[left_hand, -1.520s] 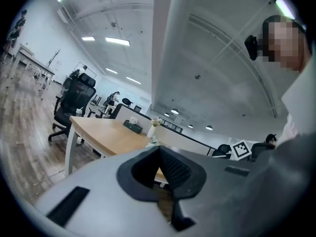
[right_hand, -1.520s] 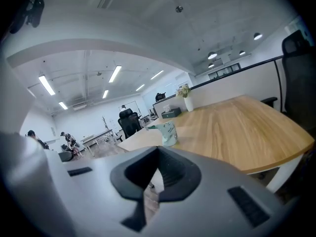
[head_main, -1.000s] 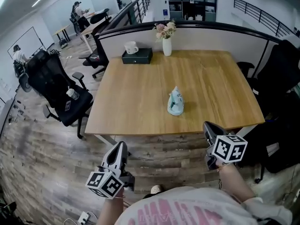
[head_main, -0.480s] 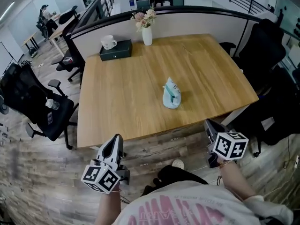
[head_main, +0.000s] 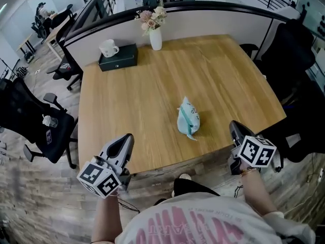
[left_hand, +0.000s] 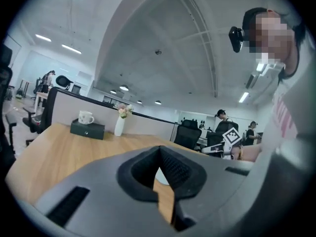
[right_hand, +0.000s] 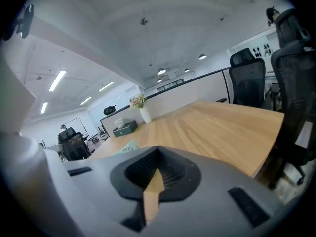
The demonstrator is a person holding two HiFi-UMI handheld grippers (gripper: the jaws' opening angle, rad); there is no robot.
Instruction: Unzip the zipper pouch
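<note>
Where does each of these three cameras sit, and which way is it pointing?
Head view: on the person's head, looking steeply down at the table and pouch; left gripper, right gripper and shirt show.
Left gripper view: on that gripper, looking roughly level across the table toward the vase; its own shut jaws and the shirt show.
Right gripper view: on that gripper, looking across the table; its own shut jaws show.
Shared: both gripper views see the vase and dark box.
</note>
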